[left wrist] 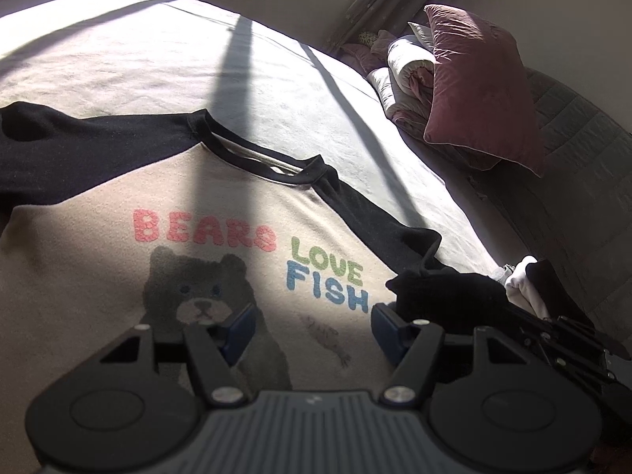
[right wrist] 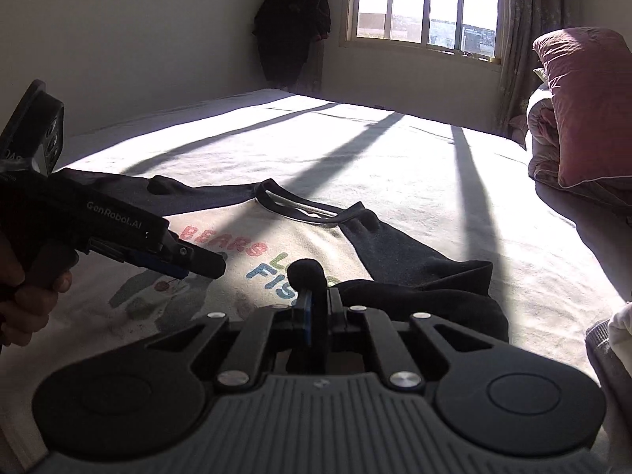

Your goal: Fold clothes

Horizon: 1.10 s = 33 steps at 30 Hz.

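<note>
On the left, the shirt's (left wrist: 98, 229) left sleeve (left wrist: 59, 158) lies flat and straight out on the bed (left wrist: 158, 59). The shirt lies front up, near us, with a bear and the words "BEARS LOVE FISH" showing.

The left gripper (left wrist: 312, 328) hangs over the bear picture. Its fingers are spread wide and hold nothing. In the right wrist view a hand (right wrist: 27, 300) holds it from the left.

In the middle, the collar (right wrist: 300, 205) points to the far side of the bed, toward the window (right wrist: 426, 4).

On the right, the right sleeve (right wrist: 399, 252) is bent. Its end is lifted and pulled in over the shirt's front, near the word "FISH". The right gripper (right wrist: 318, 308) is pressed together and pinches that sleeve end.

Far right, a pillow (left wrist: 478, 91) and a rolled blanket (left wrist: 403, 75) sit at the edge of the bed.

So I think the fold is partway. The right sleeve is coming in over the body. The left sleeve is out flat, and the body is not folded. Those parts are left to do.
</note>
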{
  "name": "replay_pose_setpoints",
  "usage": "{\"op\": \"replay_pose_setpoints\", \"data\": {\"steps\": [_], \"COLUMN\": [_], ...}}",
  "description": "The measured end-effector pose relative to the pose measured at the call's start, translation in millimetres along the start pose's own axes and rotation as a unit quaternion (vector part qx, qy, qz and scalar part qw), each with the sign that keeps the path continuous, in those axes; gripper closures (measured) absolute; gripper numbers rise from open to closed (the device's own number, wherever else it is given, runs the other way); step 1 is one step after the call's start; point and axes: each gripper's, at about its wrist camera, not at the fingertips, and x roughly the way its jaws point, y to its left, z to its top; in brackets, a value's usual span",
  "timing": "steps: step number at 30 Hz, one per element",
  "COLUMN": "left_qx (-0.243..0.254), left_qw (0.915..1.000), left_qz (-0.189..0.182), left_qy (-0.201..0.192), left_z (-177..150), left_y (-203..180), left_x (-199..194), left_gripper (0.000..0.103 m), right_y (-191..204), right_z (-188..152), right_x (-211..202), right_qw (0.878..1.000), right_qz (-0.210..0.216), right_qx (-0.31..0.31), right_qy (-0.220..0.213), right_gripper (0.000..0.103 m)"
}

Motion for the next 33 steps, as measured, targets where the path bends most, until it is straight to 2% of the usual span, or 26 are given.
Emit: {"op": "replay_pose_setpoints", "data": {"steps": [5, 12, 17, 21, 26, 33], "left_qx": [0.031, 0.082, 0.120, 0.155, 0.184, 0.204], "left_qw": [0.9994, 0.9961, 0.9919, 0.9865, 0.9778, 0.9717], "left_qz": [-0.004, -0.005, -0.015, -0.040, -0.095, -0.118], "left_qy": [0.011, 0.032, 0.038, 0.036, 0.032, 0.011], "left_z": [4, 7, 6, 3, 1, 12], "left_y": [-18, -53, -82, -109, -147, -196], "left_x": [19, 56, 80, 96, 116, 145], "left_gripper": [0.038, 0.038, 0.038, 0.038, 0.038, 0.037], "right_y": [-70, -135, -168, -195, -218, -243], "right_z": [54, 97, 87, 78, 70, 66], "right_x": [-51, -87, -87, -86, -81, -80], "right_qw": [0.997, 0.986, 0.978, 0.971, 0.968, 0.965], "right_qz": [-0.053, -0.160, -0.204, -0.233, -0.247, -0.249], "right_qx": [0.036, 0.008, 0.001, -0.002, -0.004, -0.008], "right_qy": [-0.042, -0.050, -0.047, -0.046, -0.053, -0.076], "right_gripper": [0.096, 0.096, 0.096, 0.096, 0.096, 0.096]}}
